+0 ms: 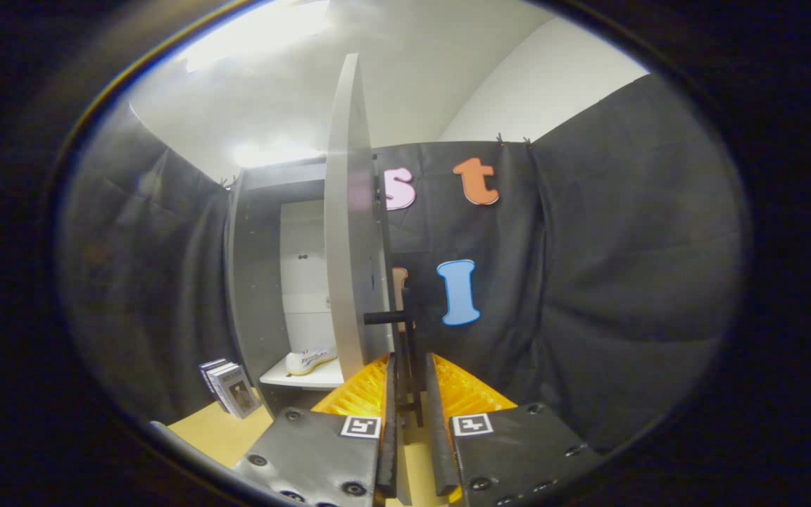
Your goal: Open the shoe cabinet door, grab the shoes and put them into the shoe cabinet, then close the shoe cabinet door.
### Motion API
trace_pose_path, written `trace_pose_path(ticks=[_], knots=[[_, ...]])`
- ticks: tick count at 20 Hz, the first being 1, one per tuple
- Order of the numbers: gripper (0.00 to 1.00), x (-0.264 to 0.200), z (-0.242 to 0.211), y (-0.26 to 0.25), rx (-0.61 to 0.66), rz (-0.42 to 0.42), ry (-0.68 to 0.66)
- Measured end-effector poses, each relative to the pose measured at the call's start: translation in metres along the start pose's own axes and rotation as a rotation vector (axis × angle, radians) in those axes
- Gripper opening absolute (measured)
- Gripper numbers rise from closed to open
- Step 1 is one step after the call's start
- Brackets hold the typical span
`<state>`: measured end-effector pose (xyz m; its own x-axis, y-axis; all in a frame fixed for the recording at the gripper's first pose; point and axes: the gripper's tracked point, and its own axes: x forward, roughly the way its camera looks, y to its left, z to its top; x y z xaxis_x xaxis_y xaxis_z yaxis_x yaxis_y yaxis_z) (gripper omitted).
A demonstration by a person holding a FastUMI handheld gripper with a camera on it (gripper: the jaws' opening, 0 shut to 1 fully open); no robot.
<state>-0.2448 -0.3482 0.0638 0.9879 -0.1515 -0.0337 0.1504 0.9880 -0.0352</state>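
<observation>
The tall grey cabinet door (346, 232) is seen edge-on, swung out toward the camera, w/ its dark bar handle (411, 352) running upright just ahead of — and partly between — the 2 fingers of the claw (411, 394). The handle's long axis is vertical, so it is straddled by the fingers from either side; they are drawn narrow about it, though whether both pads actually press on it cannot be told.

Left of the door, the grey shoe cabinet (254, 282) stands open, and 1 white low shoe (310, 360) is already lying on its pale shelf (293, 379), toe pointing left. A small stack of books (231, 387) leans beside the cabinet on the tan wooden surface (215, 433).

Judged from this, closing is the step in hand — the door would need to be swung leftward about its hinge. The claw is held level, pointing fwd.
</observation>
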Motion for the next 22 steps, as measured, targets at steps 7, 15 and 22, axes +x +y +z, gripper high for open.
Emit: trace_pose_path(ticks=[7,15,22], knots=[[0.26,-0.029,0.005,-0.007,-0.032,-0.022,-0.037],[0.31,-0.034,-0.047,0.075,-0.058,0.145,0.008],[0.35,-0.015,-0.18,0.151,-0.014,0.27,0.231]])
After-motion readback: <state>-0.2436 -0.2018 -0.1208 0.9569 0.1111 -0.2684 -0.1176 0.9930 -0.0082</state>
